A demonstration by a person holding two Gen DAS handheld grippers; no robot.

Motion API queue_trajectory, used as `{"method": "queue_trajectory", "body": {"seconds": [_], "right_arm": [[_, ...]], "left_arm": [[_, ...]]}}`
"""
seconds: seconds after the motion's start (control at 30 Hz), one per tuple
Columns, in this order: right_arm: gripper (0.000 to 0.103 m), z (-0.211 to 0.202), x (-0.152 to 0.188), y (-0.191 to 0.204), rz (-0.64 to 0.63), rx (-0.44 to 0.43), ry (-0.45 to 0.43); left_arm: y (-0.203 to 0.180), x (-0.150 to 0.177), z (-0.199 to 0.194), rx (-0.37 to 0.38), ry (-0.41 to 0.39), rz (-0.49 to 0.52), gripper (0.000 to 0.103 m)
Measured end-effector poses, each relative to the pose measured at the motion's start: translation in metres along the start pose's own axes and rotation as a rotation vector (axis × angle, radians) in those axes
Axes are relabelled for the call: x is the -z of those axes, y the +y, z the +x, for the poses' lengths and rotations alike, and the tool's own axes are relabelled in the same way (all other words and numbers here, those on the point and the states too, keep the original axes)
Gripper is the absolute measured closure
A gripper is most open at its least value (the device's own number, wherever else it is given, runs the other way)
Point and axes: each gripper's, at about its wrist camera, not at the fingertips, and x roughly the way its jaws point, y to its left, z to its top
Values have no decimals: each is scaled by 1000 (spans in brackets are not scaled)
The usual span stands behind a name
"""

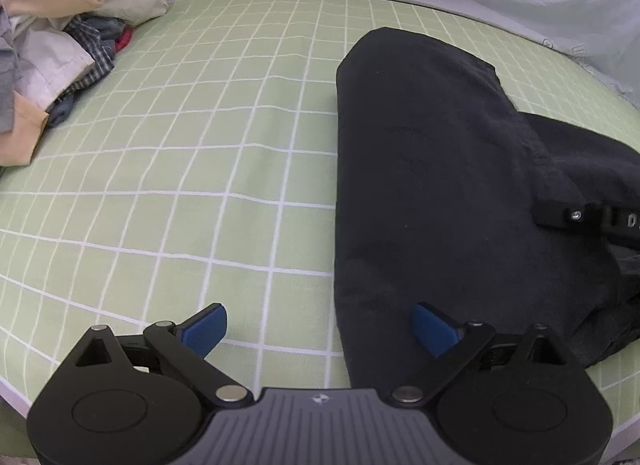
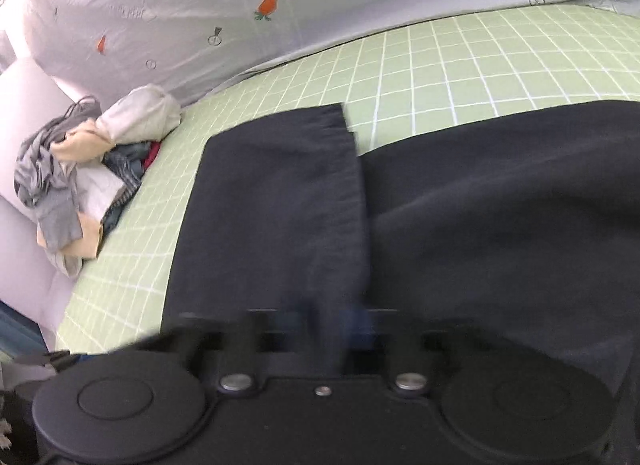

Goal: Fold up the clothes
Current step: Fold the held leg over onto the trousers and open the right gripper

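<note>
A black garment (image 1: 432,185) lies spread on the green checked sheet (image 1: 180,185), with one long panel folded over the rest. My left gripper (image 1: 320,329) hangs open just over its near left edge, with the right blue pad (image 1: 434,329) above the cloth and the left pad (image 1: 208,329) above bare sheet. Nothing is between the pads. In the right wrist view the same black garment (image 2: 480,205) fills the lower right. My right gripper (image 2: 344,325) is blurred and shut, with a ridge of the black cloth pinched between its fingers.
A heap of unfolded clothes (image 1: 60,45) (image 2: 80,169) lies at the far left of the bed. A pale quilt with carrot prints (image 2: 240,5) is bunched along the back. Bare sheet stretches between the heap and the garment. The bed's near edge (image 1: 12,393) runs just below my left gripper.
</note>
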Motion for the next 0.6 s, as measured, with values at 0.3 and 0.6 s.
{"method": "queue_trajectory", "body": {"seconds": [0.3, 0.6], "right_arm": [[96, -84, -8, 30, -181, 87, -229], [84, -43, 16, -11, -159, 359, -36]], "left_arm": [[-26, -11, -13, 59, -68, 85, 4], [-44, -1, 10, 55, 8, 171, 4]]}}
